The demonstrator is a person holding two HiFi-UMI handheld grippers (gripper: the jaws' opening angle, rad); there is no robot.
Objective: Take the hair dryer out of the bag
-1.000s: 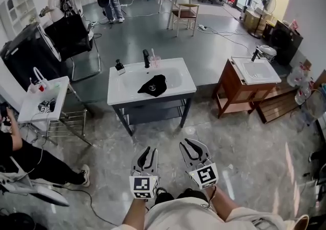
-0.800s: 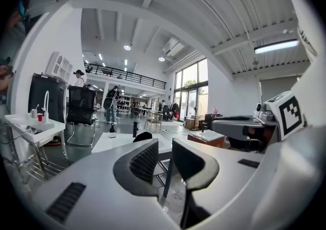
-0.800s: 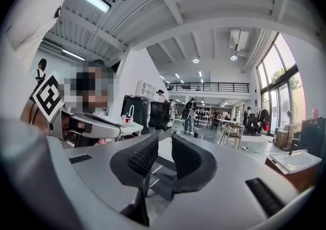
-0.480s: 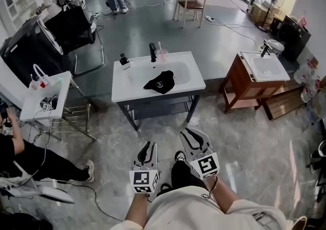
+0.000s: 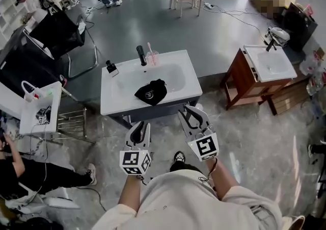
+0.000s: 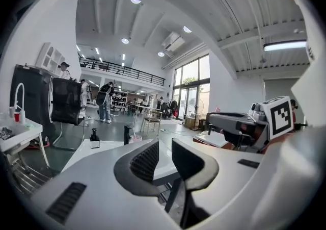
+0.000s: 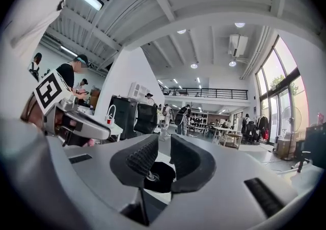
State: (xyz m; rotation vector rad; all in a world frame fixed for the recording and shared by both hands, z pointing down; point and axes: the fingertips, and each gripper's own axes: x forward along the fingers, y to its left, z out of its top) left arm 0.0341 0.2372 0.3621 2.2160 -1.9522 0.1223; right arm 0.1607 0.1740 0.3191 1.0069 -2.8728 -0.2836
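- Grey polished floor (image 5: 254, 157) is seen from steeply above in a wide, open workroom.
- Held out in front of the person, short of the bench (image 5: 112, 99), is the left hand-held gripper (image 5: 140, 125). Its jaws have just been closing; a narrow gap is left between the ribbed pads and nothing is gripped.
- Beside it, a little further forward, the right hand-held gripper (image 5: 191, 111) is carried with its tips near the front edge of the bench. Its jaws are set slightly apart and released. Nothing is clamped by the pads.
- A white top on dark legs makes up the bench, and a shallow basin is sunk into it.
- In that basin a black bag (image 5: 151, 92) is laid, towards the front left, well apart from both grippers. It is sighted far off through the gap of the right jaws in the right gripper view.
- No hair dryer can be made out in any view.
- At the back rim a black faucet (image 5: 141, 55) is mounted, with a pink cup (image 5: 153, 59) just beside it and a dark soap dispenser (image 5: 110, 67) further left.
- Further out, a wooden washstand (image 5: 249, 83) is placed at the right and a small white side table (image 5: 35, 109) at the left.
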